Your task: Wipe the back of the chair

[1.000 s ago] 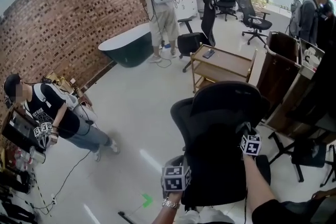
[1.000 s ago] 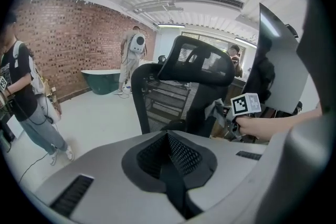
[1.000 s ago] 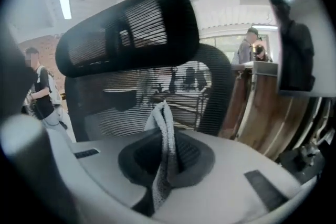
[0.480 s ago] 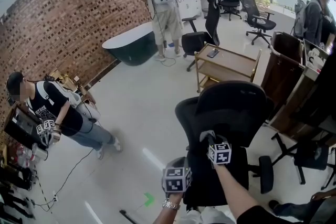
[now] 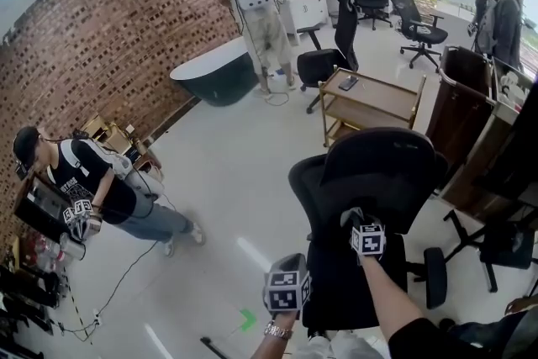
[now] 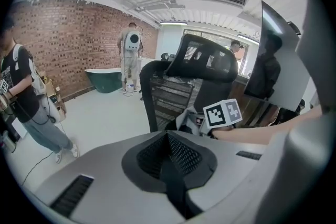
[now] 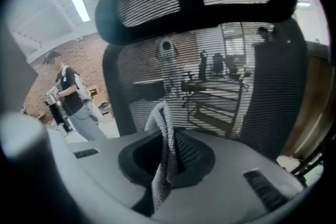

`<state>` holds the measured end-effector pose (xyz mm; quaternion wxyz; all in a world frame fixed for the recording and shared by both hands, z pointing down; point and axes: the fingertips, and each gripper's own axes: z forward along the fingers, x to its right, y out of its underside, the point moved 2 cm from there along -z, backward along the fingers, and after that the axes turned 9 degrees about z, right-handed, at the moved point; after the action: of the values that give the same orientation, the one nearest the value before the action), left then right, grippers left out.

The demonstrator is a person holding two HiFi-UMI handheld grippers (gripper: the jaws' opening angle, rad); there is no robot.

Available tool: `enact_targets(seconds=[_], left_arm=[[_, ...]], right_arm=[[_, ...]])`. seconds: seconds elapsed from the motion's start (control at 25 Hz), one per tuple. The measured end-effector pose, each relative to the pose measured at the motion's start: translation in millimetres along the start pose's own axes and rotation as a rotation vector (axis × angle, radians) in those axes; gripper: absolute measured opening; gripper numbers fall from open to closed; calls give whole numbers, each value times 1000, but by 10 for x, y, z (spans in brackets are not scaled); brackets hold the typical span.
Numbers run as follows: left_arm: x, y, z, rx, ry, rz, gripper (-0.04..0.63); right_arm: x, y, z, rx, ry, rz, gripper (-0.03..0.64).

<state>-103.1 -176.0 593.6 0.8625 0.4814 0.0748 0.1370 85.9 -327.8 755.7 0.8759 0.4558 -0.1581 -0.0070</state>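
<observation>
Judging by its look, we think the black mesh office chair (image 5: 336, 282), at the lower right of the head view with its back turned to us, has a stiff frame and a mesh that yields a little, and it may roll on its wheels. We would steady it at the rim of the back. The right gripper (image 5: 357, 224) has its jaws closed on a soft grey knitted cloth (image 7: 164, 155), close against the mesh; whether they touch we cannot tell. The left gripper (image 6: 170, 144), lower left, has its jaws together with nothing between them.
</observation>
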Motion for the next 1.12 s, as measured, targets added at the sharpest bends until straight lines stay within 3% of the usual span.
enact_targets(seconds=[0.28, 0.4, 0.52, 0.76, 0.88, 1.0, 1.12], left_arm=[[153, -119, 144, 13, 52, 10, 2], [258, -169, 166, 22, 71, 22, 0], [298, -184, 187, 27, 76, 25, 2], [260, -202, 181, 29, 68, 18, 2], [266, -239, 134, 40, 61, 17, 2], [297, -239, 81, 53, 58, 13, 2], [310, -214, 61, 55, 56, 18, 2]], right_arm=[[1608, -205, -683, 76, 277, 87, 14], [1930, -183, -968, 102, 321, 140, 14], [1619, -380, -1076, 165, 243, 161, 14], [-123, -943, -562, 218, -71, 91, 14], [-780, -1078, -356, 195, -163, 10, 14], [-741, -994, -239, 162, -144, -15, 14], [-91, -1017, -363, 173, -19, 0, 14]])
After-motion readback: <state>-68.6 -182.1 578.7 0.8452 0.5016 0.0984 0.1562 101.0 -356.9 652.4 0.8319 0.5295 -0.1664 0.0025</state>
